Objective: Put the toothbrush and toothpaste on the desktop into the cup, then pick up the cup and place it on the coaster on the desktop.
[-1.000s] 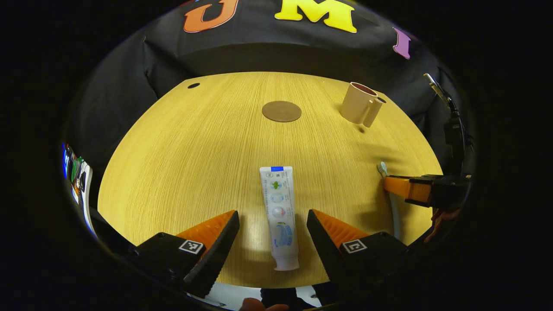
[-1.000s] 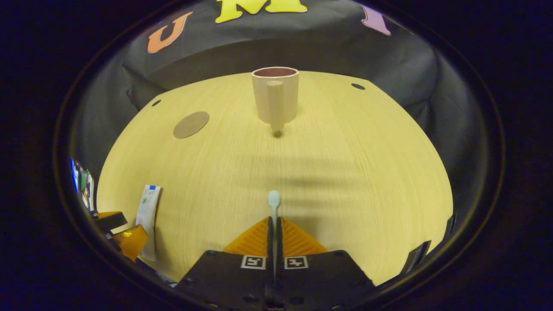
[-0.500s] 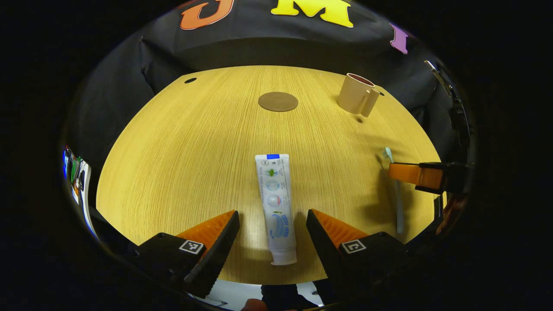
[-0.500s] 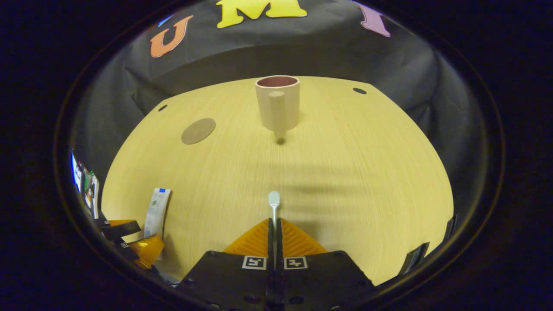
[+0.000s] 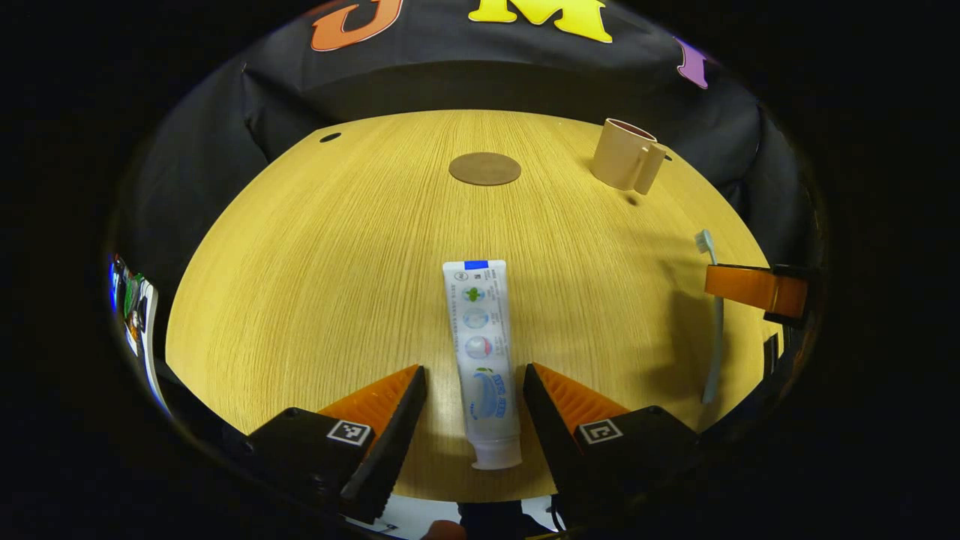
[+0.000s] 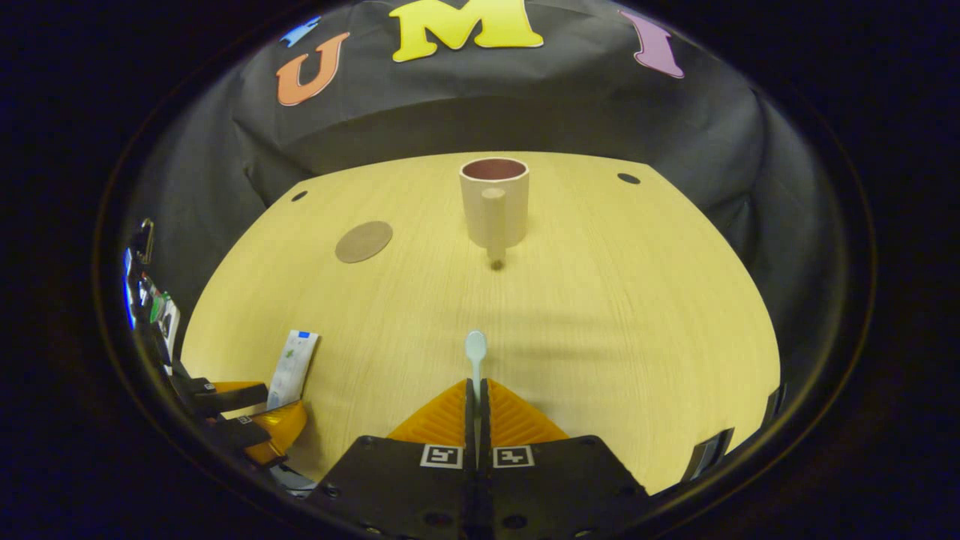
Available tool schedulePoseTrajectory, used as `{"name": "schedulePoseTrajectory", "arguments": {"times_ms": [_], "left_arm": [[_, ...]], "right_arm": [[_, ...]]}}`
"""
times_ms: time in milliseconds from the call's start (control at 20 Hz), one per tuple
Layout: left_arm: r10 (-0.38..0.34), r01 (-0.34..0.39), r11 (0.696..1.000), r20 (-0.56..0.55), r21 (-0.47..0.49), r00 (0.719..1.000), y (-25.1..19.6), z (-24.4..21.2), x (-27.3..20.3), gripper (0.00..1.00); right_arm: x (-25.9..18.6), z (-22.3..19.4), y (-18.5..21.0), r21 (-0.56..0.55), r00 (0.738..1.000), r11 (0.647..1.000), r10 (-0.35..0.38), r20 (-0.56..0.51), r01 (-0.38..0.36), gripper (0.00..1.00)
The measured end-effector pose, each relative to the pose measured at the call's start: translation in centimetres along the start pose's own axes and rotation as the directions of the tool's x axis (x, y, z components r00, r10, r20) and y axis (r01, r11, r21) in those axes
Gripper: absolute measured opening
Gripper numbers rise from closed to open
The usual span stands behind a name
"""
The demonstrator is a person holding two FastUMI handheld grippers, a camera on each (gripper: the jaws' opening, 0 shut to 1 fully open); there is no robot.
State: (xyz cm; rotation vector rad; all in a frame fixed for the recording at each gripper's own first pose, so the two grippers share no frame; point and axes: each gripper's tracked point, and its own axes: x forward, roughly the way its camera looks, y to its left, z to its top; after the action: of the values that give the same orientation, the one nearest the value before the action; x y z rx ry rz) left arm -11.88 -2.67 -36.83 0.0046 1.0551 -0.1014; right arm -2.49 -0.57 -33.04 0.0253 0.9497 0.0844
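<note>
On the desktop point(image 5: 315, 247) the toothpaste point(image 5: 480, 352) lies between the left gripper point(image 5: 472, 390), jaws wide. The right gripper point(image 6: 475, 397) pinches the toothbrush point(image 6: 475, 352), seemingly lifted; the left gripper view shows its whole handle. Cup point(image 6: 494, 202) beyond, coaster point(image 6: 364, 241) apart.

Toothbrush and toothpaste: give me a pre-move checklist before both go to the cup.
1. Right tongs shut on the toothbrush: ok.
2. Toothbrush off the desktop: ok, its shadow lies apart from it in the left gripper view.
3. Left tongs straddle the toothpaste: ok, but open, no grip yet.
4. Cup upright, mouth free: ok.
5. Coaster bare: ok.
6. Toothbrush held firmly: cannot tell.
</note>
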Motion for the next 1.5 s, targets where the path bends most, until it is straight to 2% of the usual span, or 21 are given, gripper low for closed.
{"name": "schedulePoseTrajectory", "arguments": {"times_ms": [100, 200, 250, 350, 400, 900, 950, 1000, 1050, 1100, 1150, 1500], "left_arm": [[0.004, -0.004, 1.000, 0.013, 0.006, 1.000, 0.1, 0.2, 0.1, 0.81], [0.010, -0.010, 1.000, 0.025, 0.007, 1.000, 0.1, 0.3, 0.2, 0.66], [0.014, -0.014, 1.000, 0.027, 0.002, 1.000, 0.2, 0.3, 0.3, 0.52], [0.012, -0.011, 1.000, 0.024, -0.013, 1.000, 0.2, 0.4, 0.2, 0.36], [0.011, -0.010, 1.000, 0.024, -0.020, 1.000, 0.2, 0.4, 0.0, 0.43], [-0.011, 0.012, 0.999, 0.035, -0.038, 0.999, 0.7, 0.6, -0.7, 0.33], [-0.011, 0.012, 0.999, 0.038, -0.041, 0.999, 0.7, 0.8, -0.9, 0.39], [-0.013, 0.015, 0.999, 0.045, -0.047, 0.999, 0.8, 1.0, -1.1, 0.32], [-0.015, 0.018, 0.998, 0.054, -0.053, 0.998, 0.8, 1.4, -1.3, 0.32], [-0.016, 0.020, 0.998, 0.066, -0.055, 0.998, 0.8, 1.9, -1.5, 0.39], [-0.015, 0.019, 0.998, 0.080, -0.055, 0.997, 0.8, 2.4, -1.7, 0.31], [-0.003, 0.013, 0.998, 0.146, -0.065, 0.989, 1.5, 5.0, -3.1, 0.31]], "right_arm": [[-0.6, 0.4, 0.0, 0.004, 1.000, 1.000, 0.005, 0.013, -0.005, 0.00], [-1.2, 0.8, -0.1, 0.008, 1.000, 1.000, 0.009, 0.028, -0.010, 0.00], [-1.6, 1.0, -0.2, 0.007, 0.999, 1.000, 0.011, 0.036, -0.011, 0.00], [-2.3, 1.7, -0.2, 0.006, 0.998, 1.000, 0.016, 0.056, -0.017, 0.00], [-2.6, 2.0, -0.2, 0.003, 0.998, 1.000, 0.019, 0.066, -0.019, 0.00], [-4.6, 5.8, 0.0, -0.001, 0.983, 0.999, 0.039, 0.177, -0.039, 0.00], [-4.9, 6.3, 0.1, -0.003, 0.981, 0.999, 0.041, 0.188, -0.041, 0.00], [-5.3, 7.1, 0.2, -0.005, 0.979, 0.999, 0.043, 0.201, -0.043, 0.00], [-5.8, 8.0, 0.4, -0.009, 0.975, 0.999, 0.045, 0.219, -0.044, 0.00], [-6.0, 9.1, 0.4, -0.013, 0.970, 0.999, 0.047, 0.239, -0.045, 0.00], [-6.4, 10.2, 0.5, -0.013, 0.965, 0.999, 0.050, 0.259, -0.048, 0.00], [-6.6, 19.6, 0.1, -0.015, 0.918, 0.999, 0.033, 0.395, -0.029, 0.00]]}}
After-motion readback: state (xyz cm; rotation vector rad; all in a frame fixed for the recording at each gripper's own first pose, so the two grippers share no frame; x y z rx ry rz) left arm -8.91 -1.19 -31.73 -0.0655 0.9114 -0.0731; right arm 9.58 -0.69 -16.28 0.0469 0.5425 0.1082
